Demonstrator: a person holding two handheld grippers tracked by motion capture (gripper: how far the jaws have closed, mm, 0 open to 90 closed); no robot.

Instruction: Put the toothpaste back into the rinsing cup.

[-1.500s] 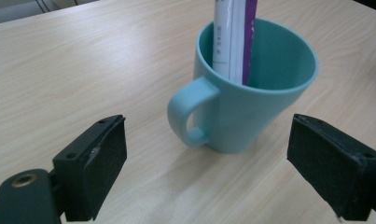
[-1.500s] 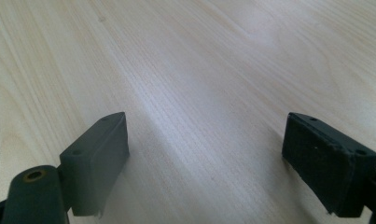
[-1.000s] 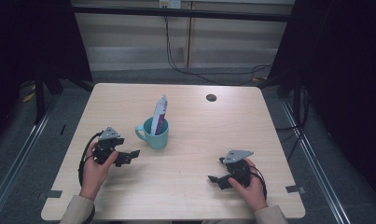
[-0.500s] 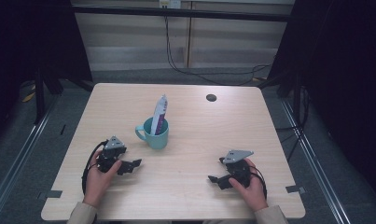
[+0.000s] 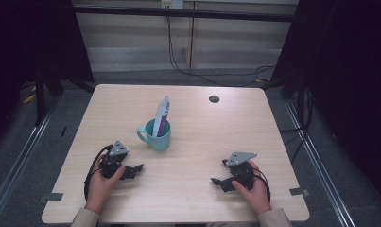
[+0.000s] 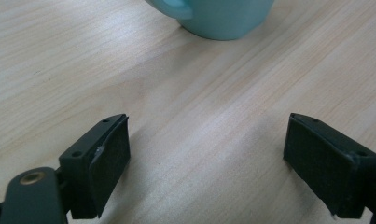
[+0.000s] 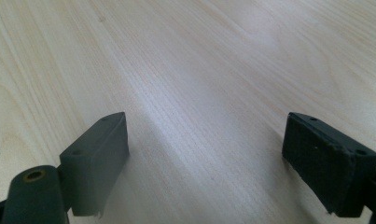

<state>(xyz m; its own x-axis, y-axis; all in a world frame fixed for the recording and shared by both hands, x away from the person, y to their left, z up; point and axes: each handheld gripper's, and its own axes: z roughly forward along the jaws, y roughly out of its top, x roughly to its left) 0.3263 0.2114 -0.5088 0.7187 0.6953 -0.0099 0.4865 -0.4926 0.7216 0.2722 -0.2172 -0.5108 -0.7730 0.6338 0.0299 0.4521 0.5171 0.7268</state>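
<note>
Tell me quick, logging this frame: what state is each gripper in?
Left gripper: open, holding nothing, near the teal mug.
Right gripper: open, holding nothing, over bare table.

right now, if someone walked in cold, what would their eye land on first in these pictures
First the teal mug near the middle of the wooden table, with a white and purple tube standing tilted in it. Next the two hand-held grippers low on the table: the left gripper just below-left of the mug, the right gripper off toward the right, both with jaws wide apart over bare wood.
</note>
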